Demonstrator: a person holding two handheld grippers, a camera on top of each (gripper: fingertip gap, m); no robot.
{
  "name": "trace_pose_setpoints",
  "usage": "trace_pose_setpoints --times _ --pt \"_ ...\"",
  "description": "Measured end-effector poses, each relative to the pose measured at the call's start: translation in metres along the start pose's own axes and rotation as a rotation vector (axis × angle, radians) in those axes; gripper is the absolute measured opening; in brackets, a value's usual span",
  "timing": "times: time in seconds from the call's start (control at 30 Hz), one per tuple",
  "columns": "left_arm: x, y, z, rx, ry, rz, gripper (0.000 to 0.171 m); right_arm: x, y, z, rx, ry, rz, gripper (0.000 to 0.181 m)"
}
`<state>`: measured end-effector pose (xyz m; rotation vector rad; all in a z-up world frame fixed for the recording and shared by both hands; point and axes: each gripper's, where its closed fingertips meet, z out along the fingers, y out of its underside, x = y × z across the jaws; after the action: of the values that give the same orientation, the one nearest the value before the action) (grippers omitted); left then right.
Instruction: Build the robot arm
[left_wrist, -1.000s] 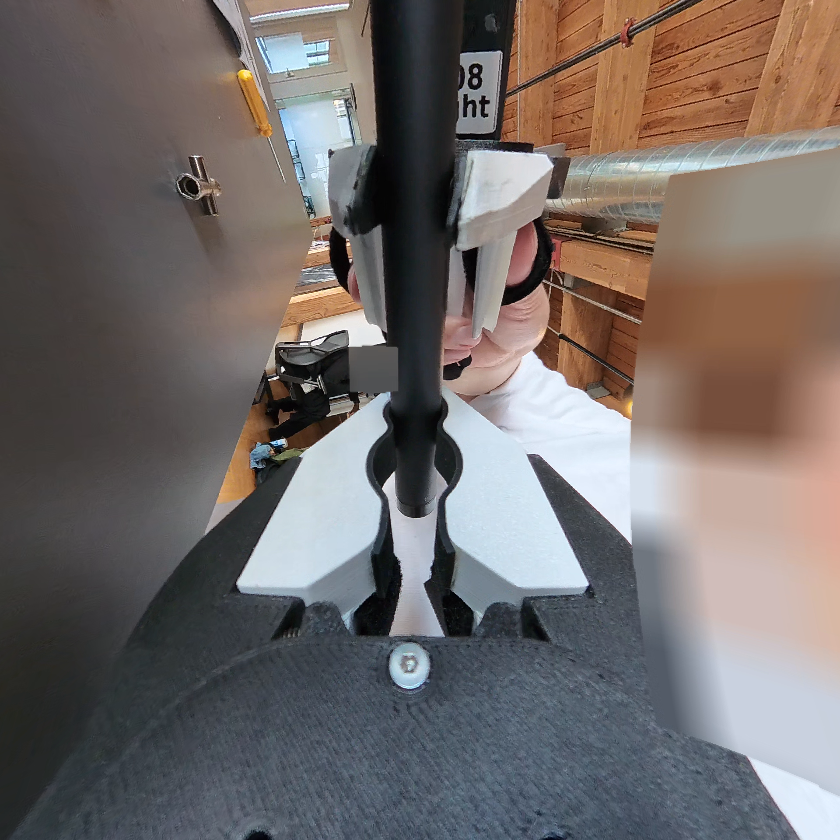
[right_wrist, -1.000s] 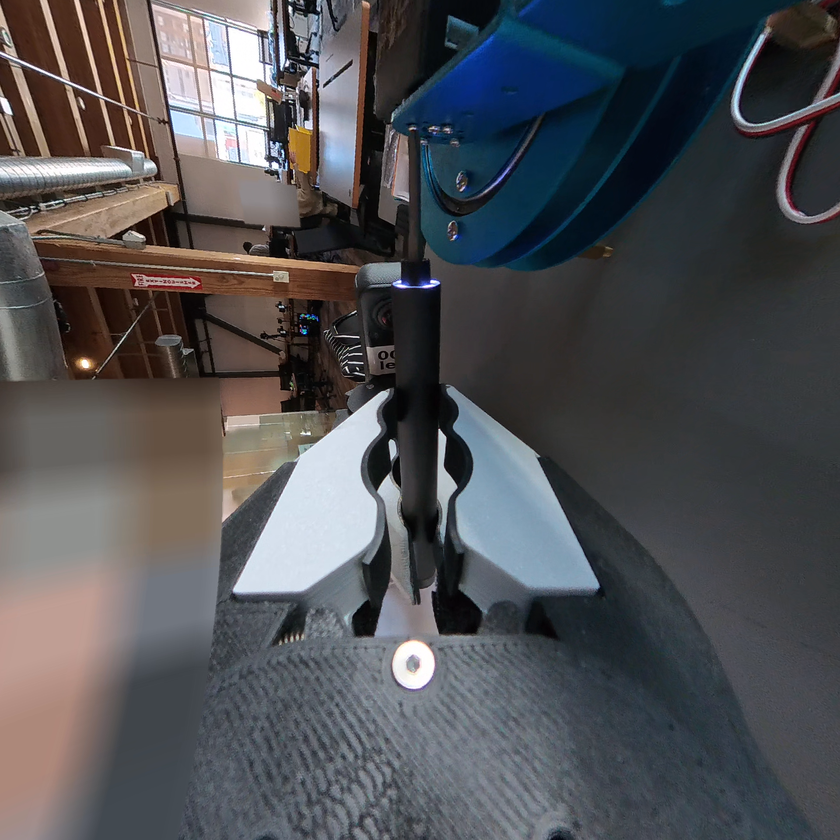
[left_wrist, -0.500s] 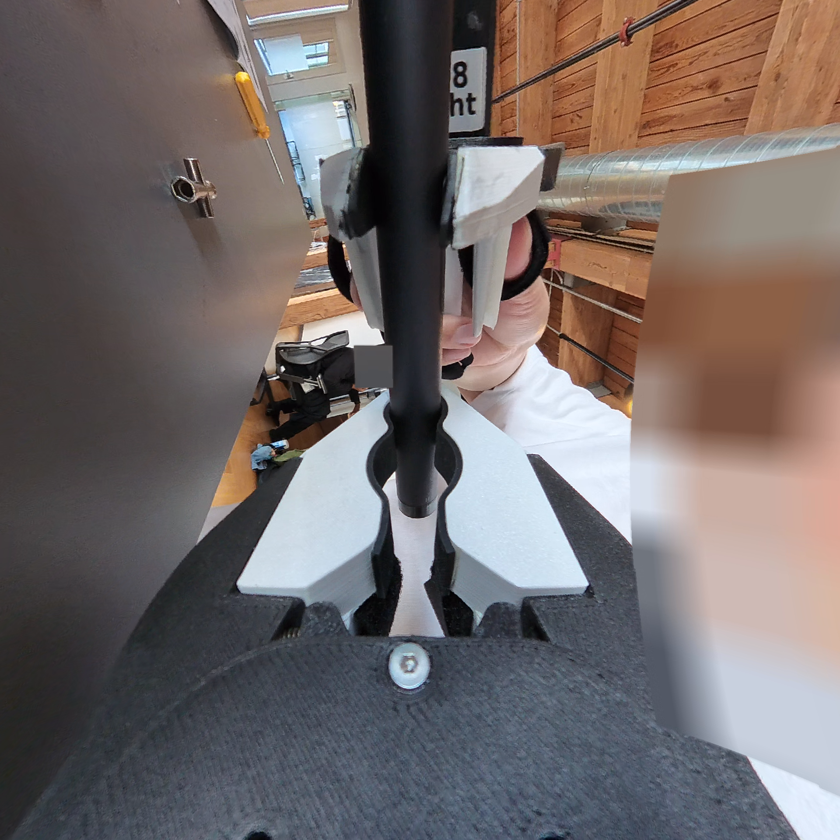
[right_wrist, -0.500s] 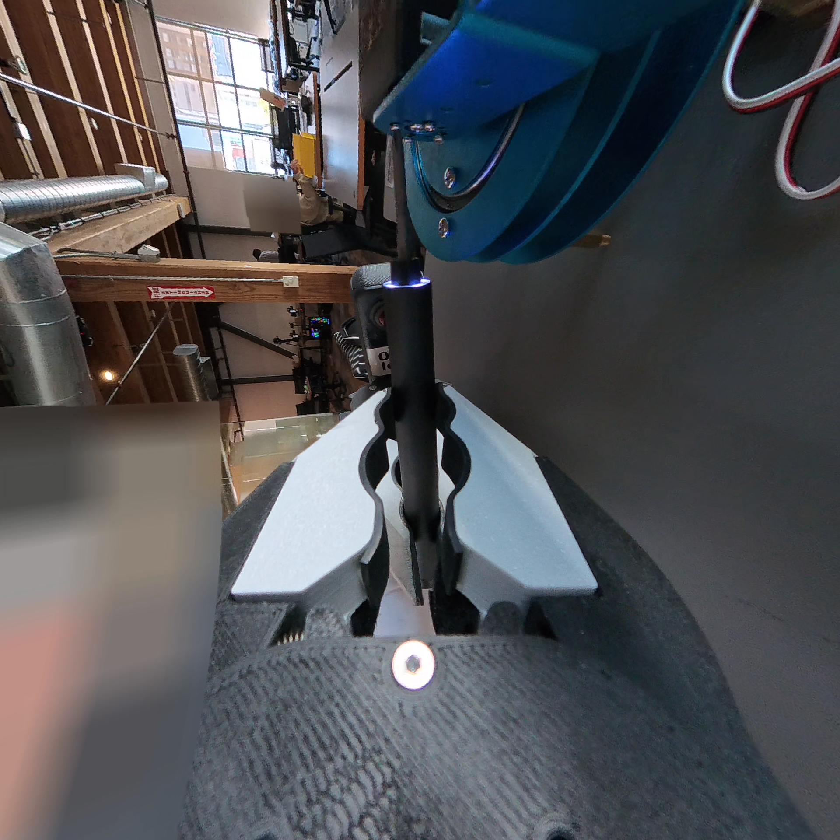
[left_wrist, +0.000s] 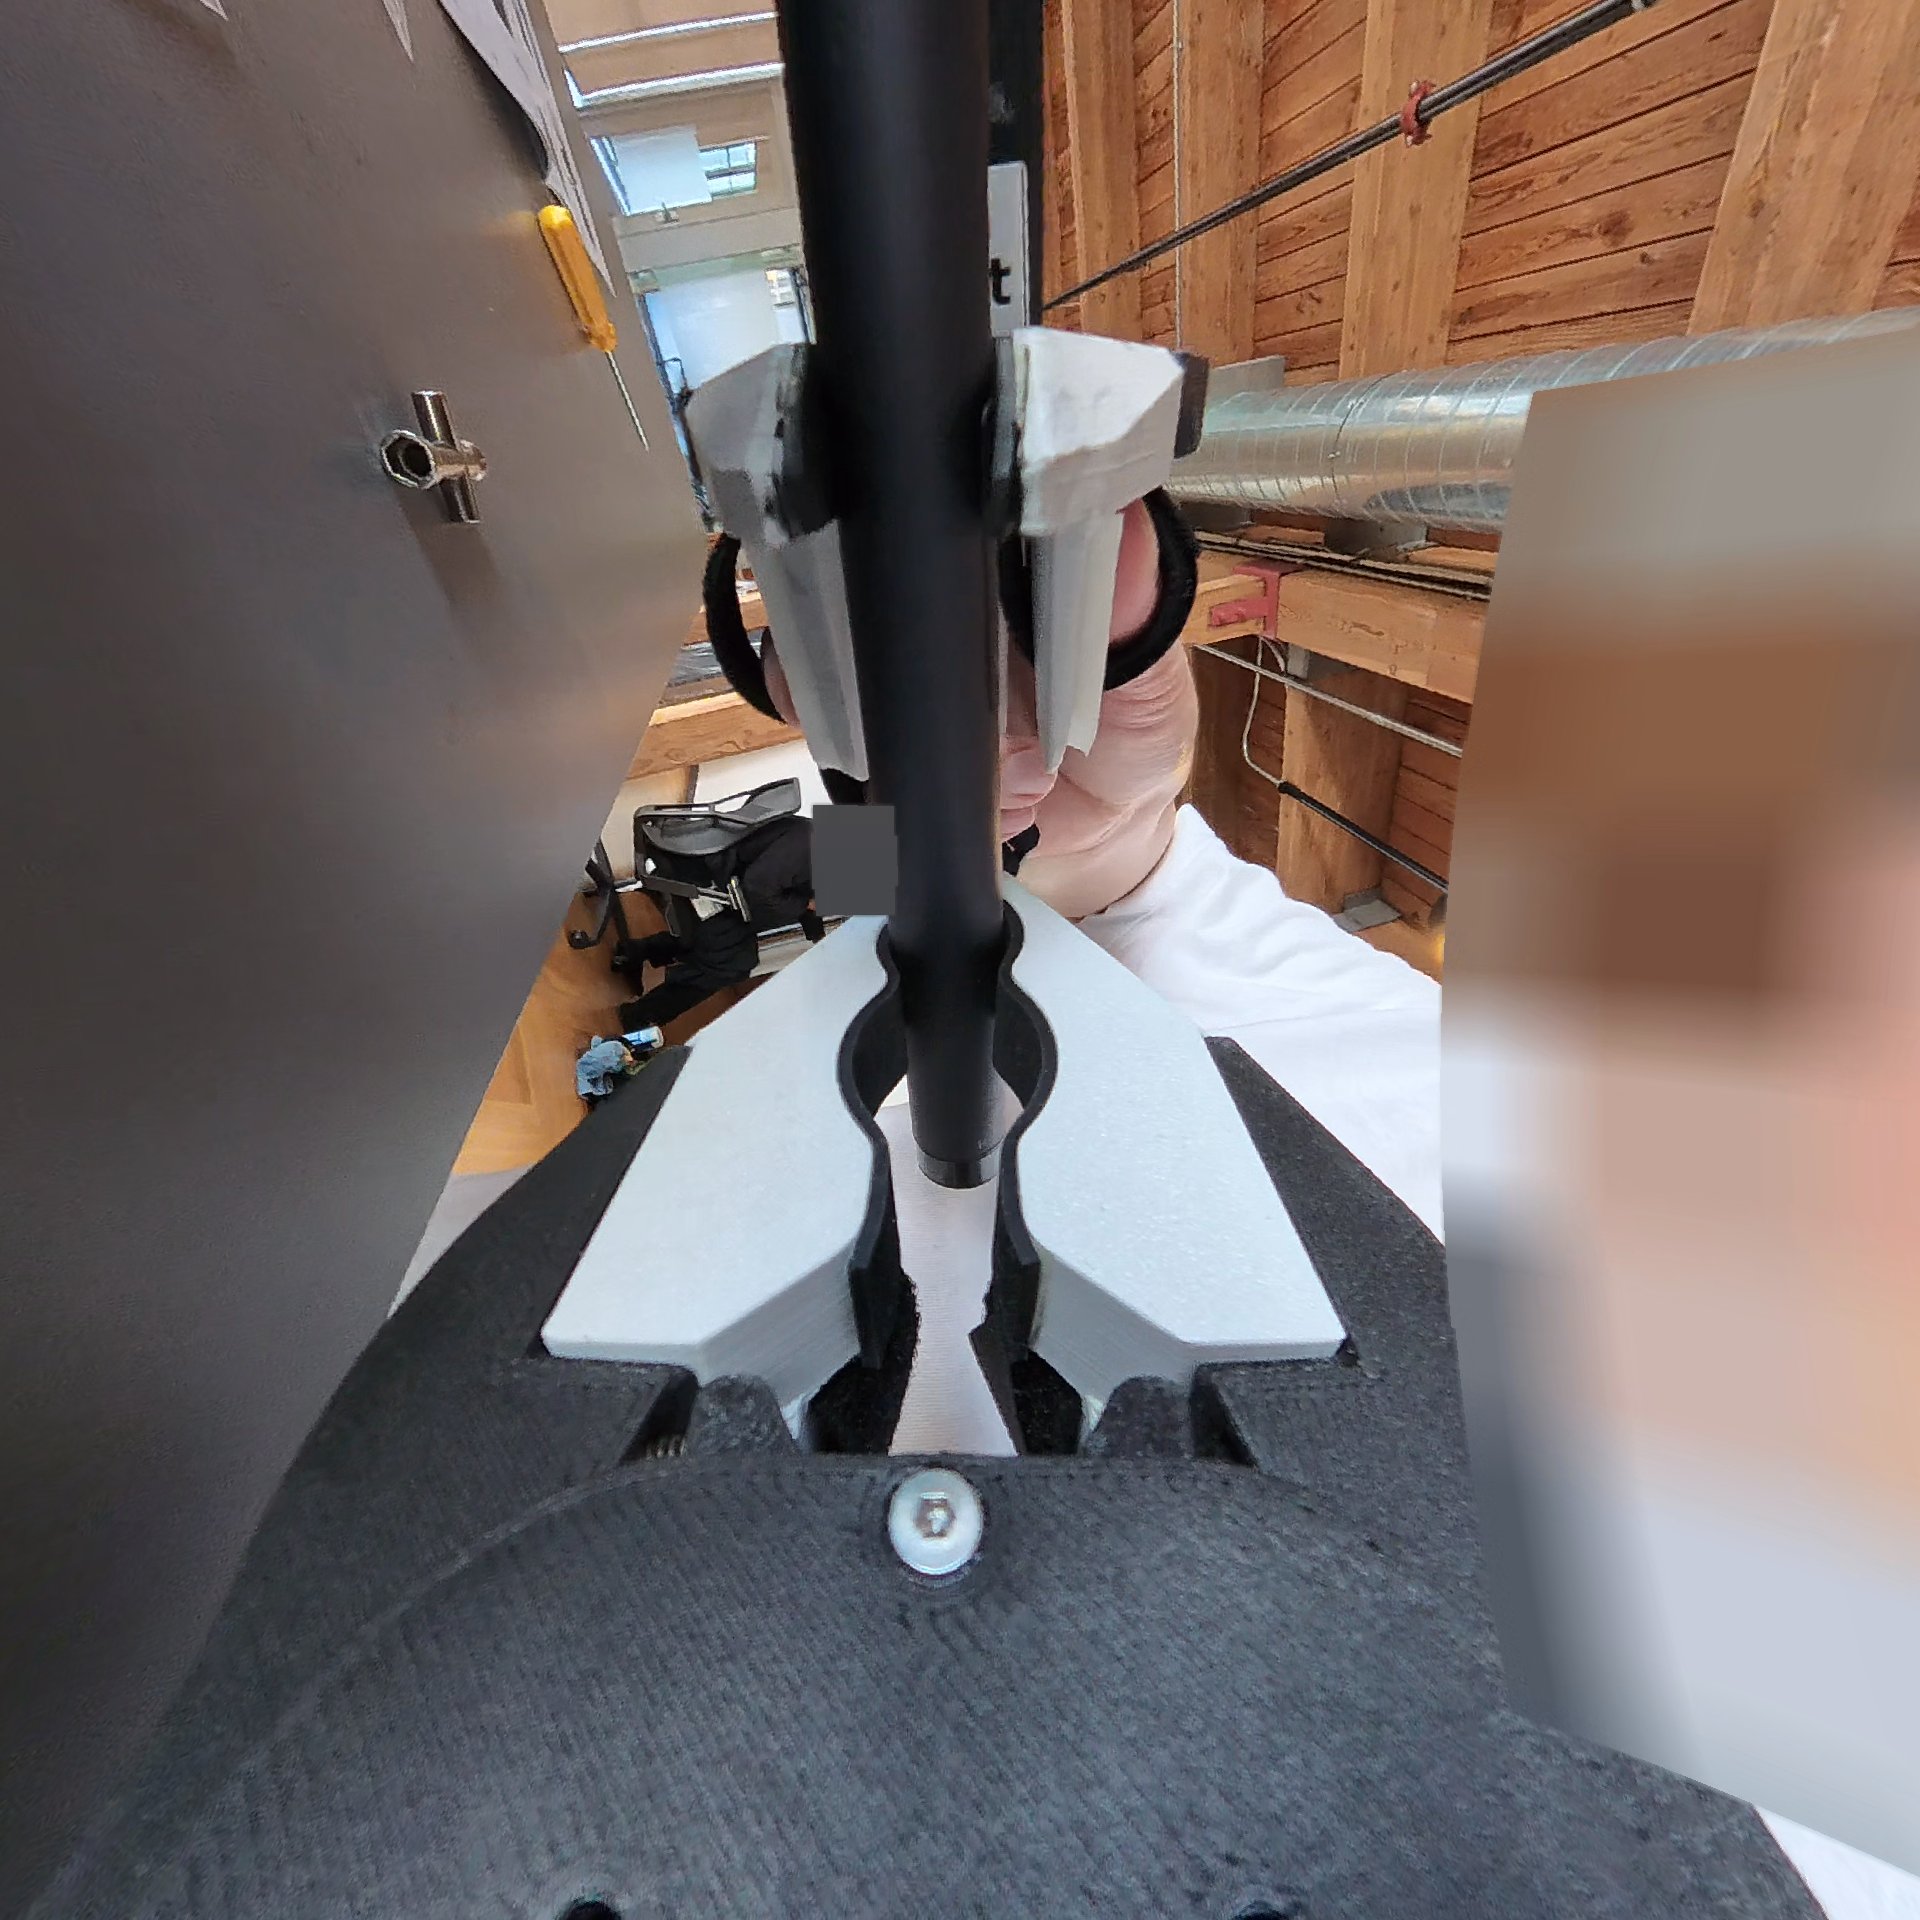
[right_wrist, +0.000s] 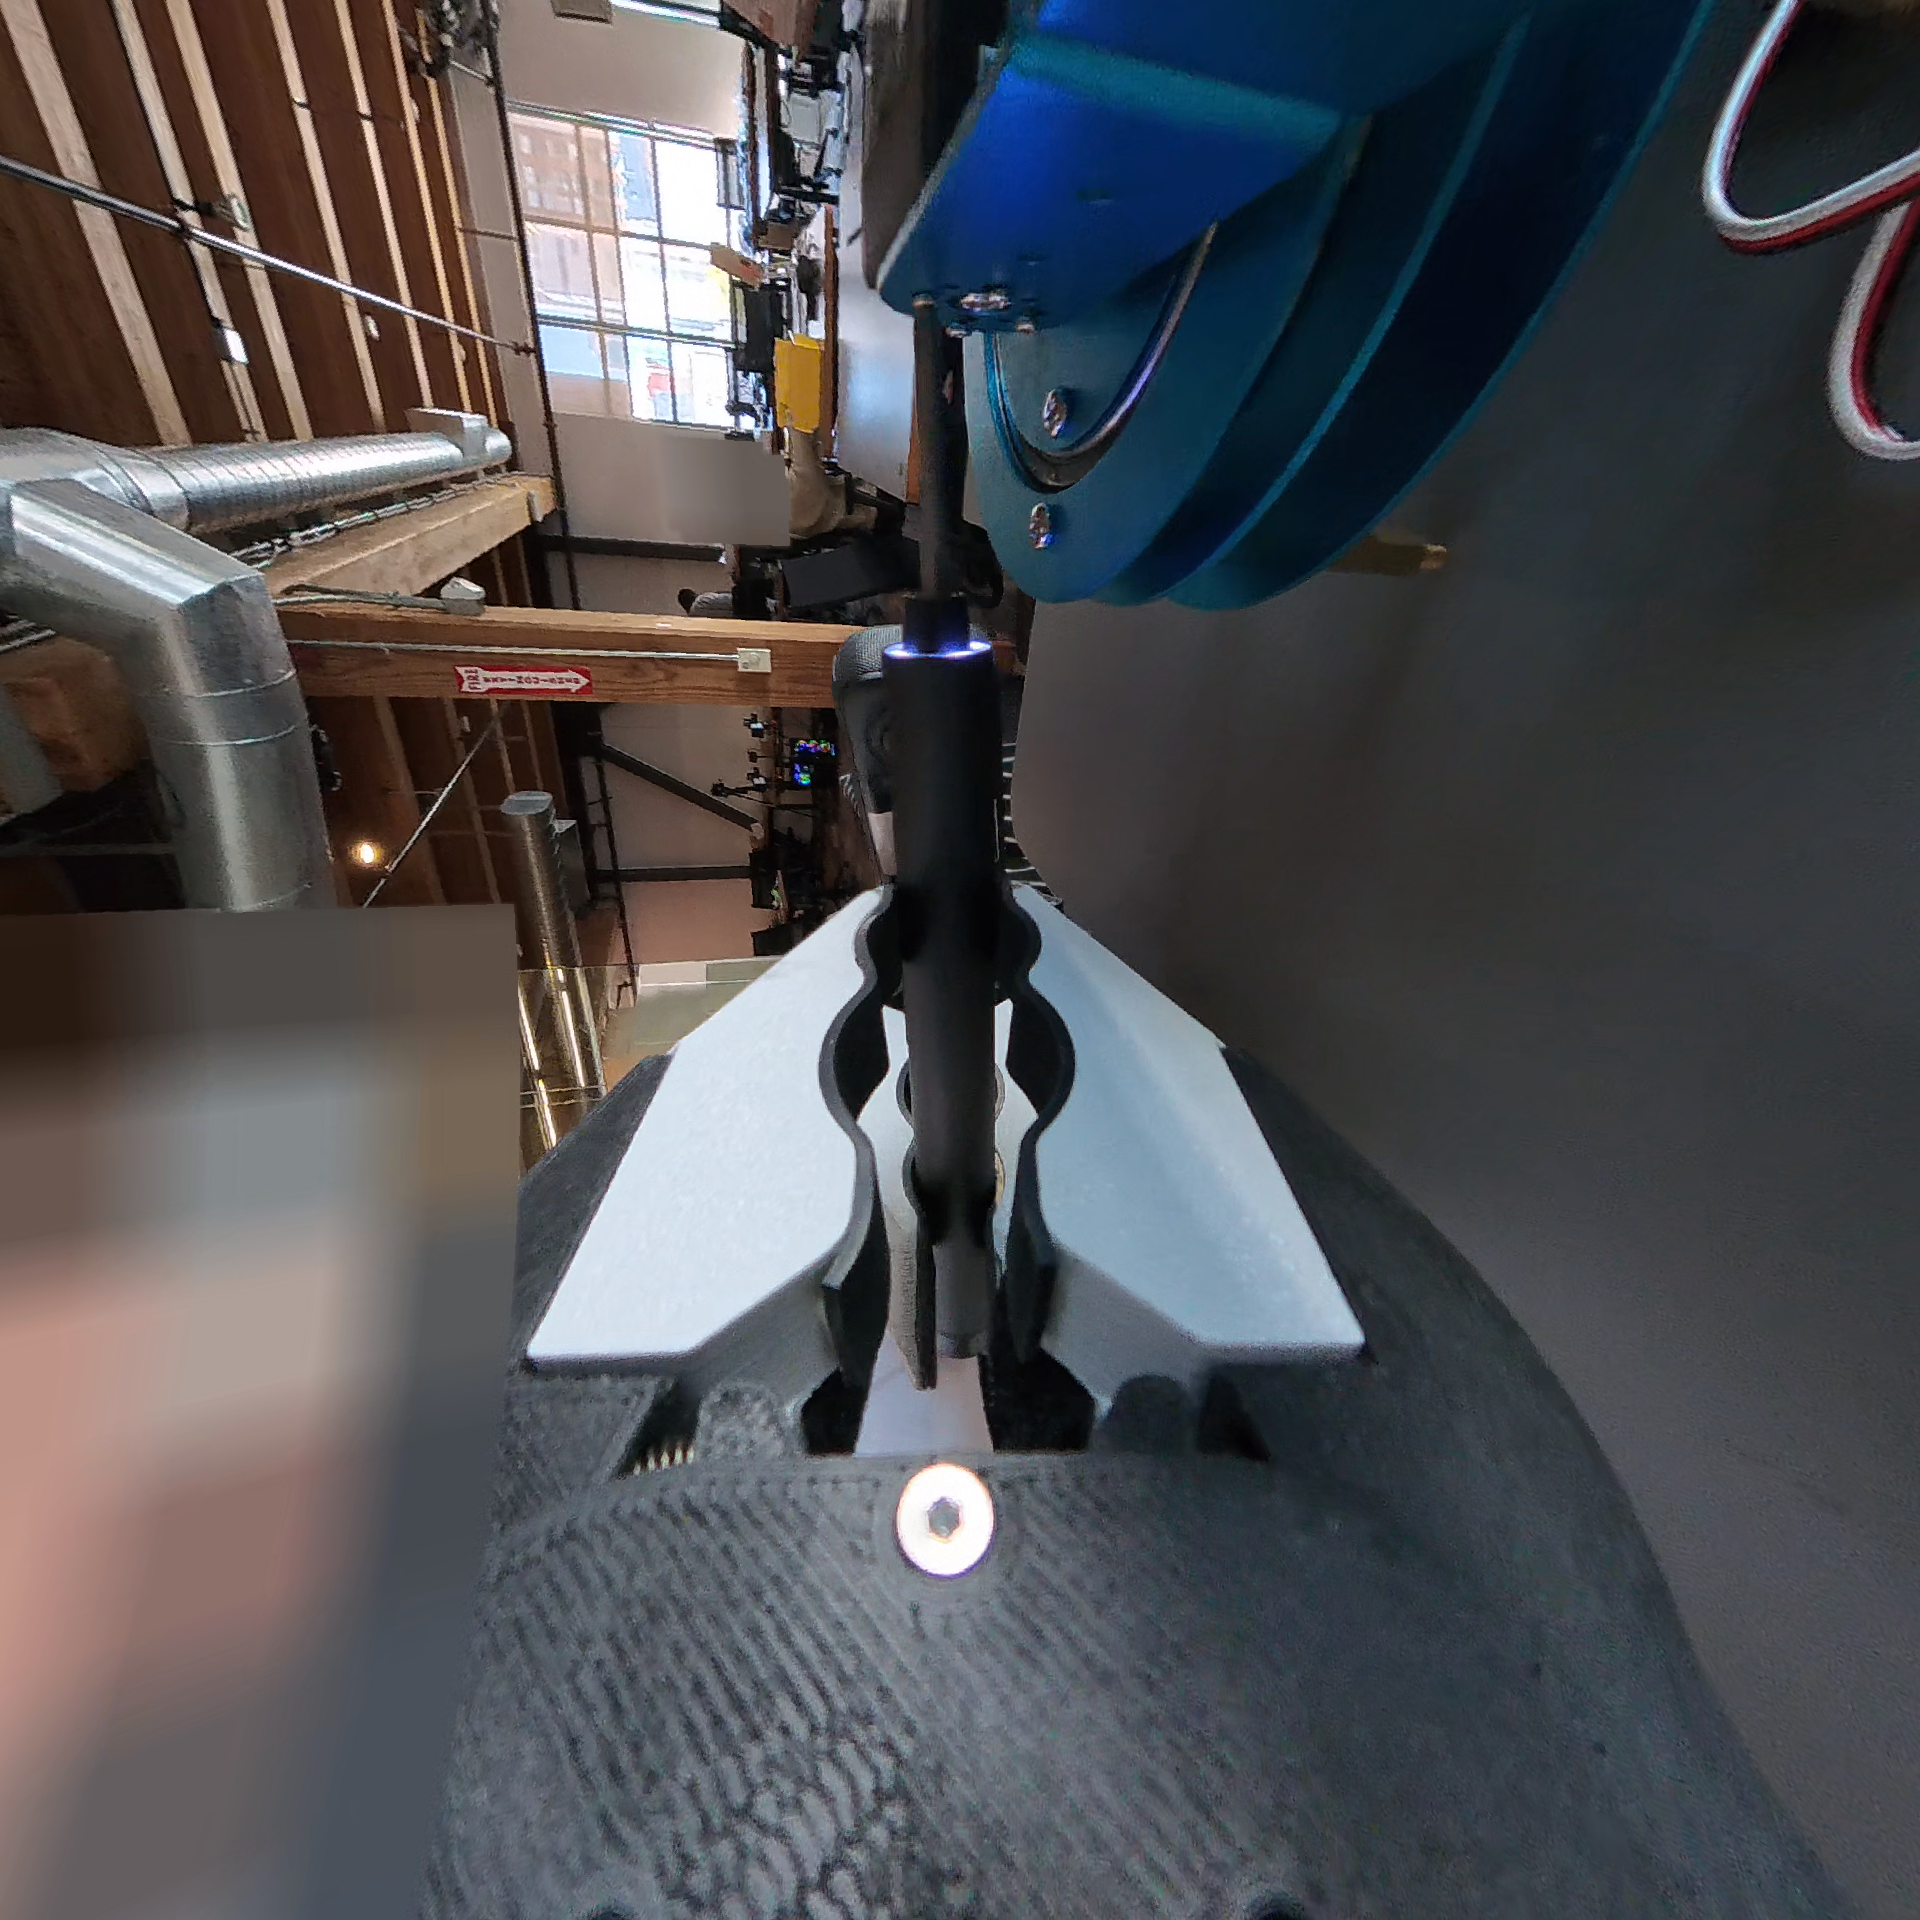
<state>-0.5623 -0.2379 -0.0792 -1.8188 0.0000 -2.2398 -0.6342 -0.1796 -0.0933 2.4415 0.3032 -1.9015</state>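
Observation:
My left gripper (left_wrist: 951, 935) is shut on the end of a black cylindrical power screwdriver (left_wrist: 894, 623). Farther off in the left wrist view, my right gripper (left_wrist: 904, 468) clamps the same tool, with a person's hand (left_wrist: 1122, 769) behind it. In the right wrist view, my right gripper (right_wrist: 945, 914) is shut on the screwdriver (right_wrist: 940, 831), which has a lit ring at its front. Its thin bit (right_wrist: 935, 436) reaches to the screws at the edge of a blue metal assembly (right_wrist: 1195, 260) on the dark grey tabletop (right_wrist: 1455, 935).
Red and white wires (right_wrist: 1860, 312) loop beside the blue assembly, and a brass standoff (right_wrist: 1403, 551) pokes out from under it. A small metal T-shaped socket key (left_wrist: 436, 457) and a yellow-handled screwdriver (left_wrist: 571, 270) lie on the grey tabletop (left_wrist: 260, 727). A workshop lies beyond. The tips of one gripper are about 9 cm away from the tips of the other.
Both grippers stay shut on the screwdriver. The views have tilted slightly, and the background has drifted. The bit stays at the blue assembly's edge.

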Motion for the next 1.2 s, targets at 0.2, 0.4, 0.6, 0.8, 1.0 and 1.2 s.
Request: trace_pose_setpoints --times 0.2,0.4,0.6,0.8,1.0,1.2 --pt "0.0 0.0 0.0 0.002 -0.002 -0.002 0.008 0.0 0.0 0.0 0.002 -0.009 -0.003 0.016" --pt "-0.002 -0.001 0.0 0.003 -0.005 -0.004 0.008 -0.003 -0.002 0.001 0.008 -0.006 -0.002 0.025" --pt "-0.002 -0.001 0.001 -0.003 -0.006 -0.001 0.008 0.0 -0.003 0.003 -0.009 0.129 -0.053 0.019" --pt "-0.004 -0.001 0.001 -0.005 -0.022 0.001 0.008 0.005 -0.003 0.003 -0.015 0.191 -0.049 0.016" --pt "-0.004 -0.001 0.003 -0.01 -0.015 -0.002 0.008 0.006 -0.003 0.002 -0.011 0.221 -0.072 0.015" --pt "-0.004 0.0 0.002 -0.014 -0.026 0.006 0.008 0.006 -0.003 0.003 -0.021 0.215 -0.082 0.015"
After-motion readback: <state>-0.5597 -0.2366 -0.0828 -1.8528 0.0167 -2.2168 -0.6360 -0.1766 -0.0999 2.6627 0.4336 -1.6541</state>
